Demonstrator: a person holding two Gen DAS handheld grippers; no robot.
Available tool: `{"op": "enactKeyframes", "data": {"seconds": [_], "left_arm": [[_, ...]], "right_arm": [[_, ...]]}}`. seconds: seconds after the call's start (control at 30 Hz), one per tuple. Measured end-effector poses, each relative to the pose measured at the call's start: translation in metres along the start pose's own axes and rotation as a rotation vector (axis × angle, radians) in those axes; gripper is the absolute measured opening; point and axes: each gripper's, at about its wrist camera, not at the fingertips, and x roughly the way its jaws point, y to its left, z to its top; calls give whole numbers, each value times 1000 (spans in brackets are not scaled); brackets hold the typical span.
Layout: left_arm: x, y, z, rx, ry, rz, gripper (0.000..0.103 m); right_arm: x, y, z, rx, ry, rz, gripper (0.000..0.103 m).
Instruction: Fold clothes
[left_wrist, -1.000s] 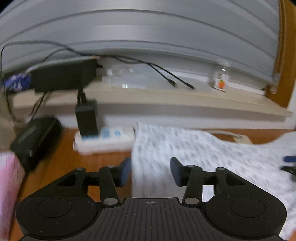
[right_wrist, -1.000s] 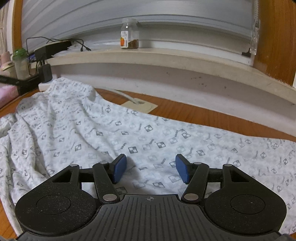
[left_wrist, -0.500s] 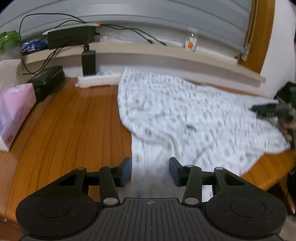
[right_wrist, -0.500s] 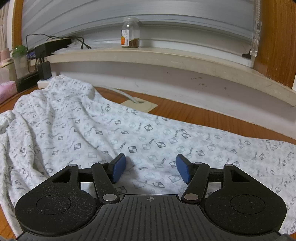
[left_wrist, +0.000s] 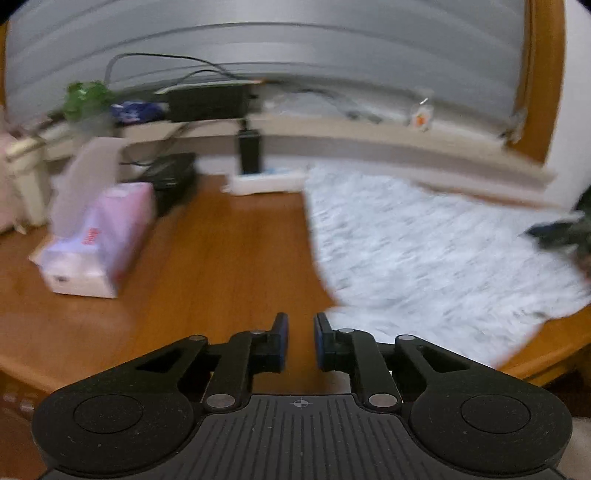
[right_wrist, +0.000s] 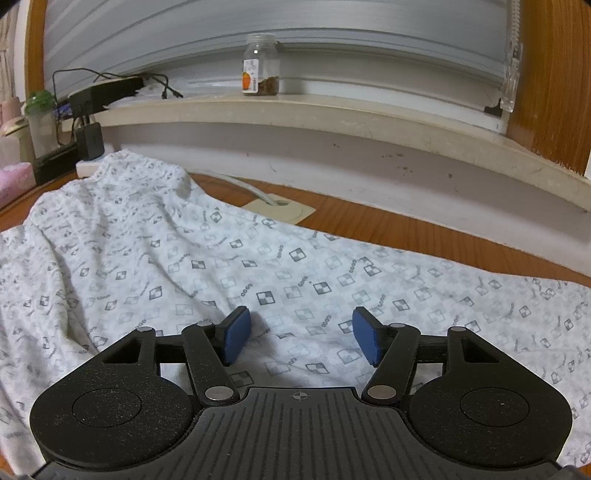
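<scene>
A white garment (right_wrist: 184, 258) with a small grey diamond print lies spread and rumpled on the wooden table (left_wrist: 207, 266). My right gripper (right_wrist: 301, 338) hovers low over its near part, open, with nothing between its blue pads. In the blurred left wrist view the garment (left_wrist: 424, 251) fills the right half. My left gripper (left_wrist: 300, 339) is over bare wood beside the garment's near left edge. Its pads stand a narrow gap apart and hold nothing. A dark blurred shape at the far right is probably the other gripper (left_wrist: 554, 232).
A pink tissue box (left_wrist: 99, 243) stands at the left, with a black box (left_wrist: 171, 177) and a white power strip (left_wrist: 266, 181) behind it. A ledge along the wall holds a glass jar (right_wrist: 260, 64), cables and a charger. A beige cable plate (right_wrist: 280, 210) lies behind the garment.
The left gripper has swung left and back toward the table's near edge, off the cloth, and its fingers have narrowed a lot. The right gripper has barely moved.
</scene>
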Motion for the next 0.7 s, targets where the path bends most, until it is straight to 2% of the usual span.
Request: {"op": "enactKeyframes", "data": {"seconds": [0.07,0.1,0.13,0.2,0.27,0.3,0.33,0.5,0.7], "left_arm": [[4,-1,2,-12,-2,-13,25],[7,-6,5,-5,-8,-22,35],[10,-13,8,7,-15,-34,39],[21,-32,20,49,-28,-64,40],[36,-58,33,90,-39,-121,40],[44,-72,40,110,-44,-156,40],[52,-87,47,131,-49,-190,40],[101,-178,74,252,-53,-374,40],[152,-300,87,422,-17,-574,40]], "right_arm": [[-7,-2,0,3,-28,3,63],[-15,-6,1,11,-52,8,63],[-23,-9,1,18,-76,13,63],[-41,-19,0,33,-112,13,63],[-66,-41,-13,46,-101,-27,49],[-79,-52,-19,52,-95,-47,35],[-91,-63,-25,58,-89,-66,26],[-154,-117,-57,90,-61,-166,27],[-202,-175,-111,218,21,-345,37]]}}
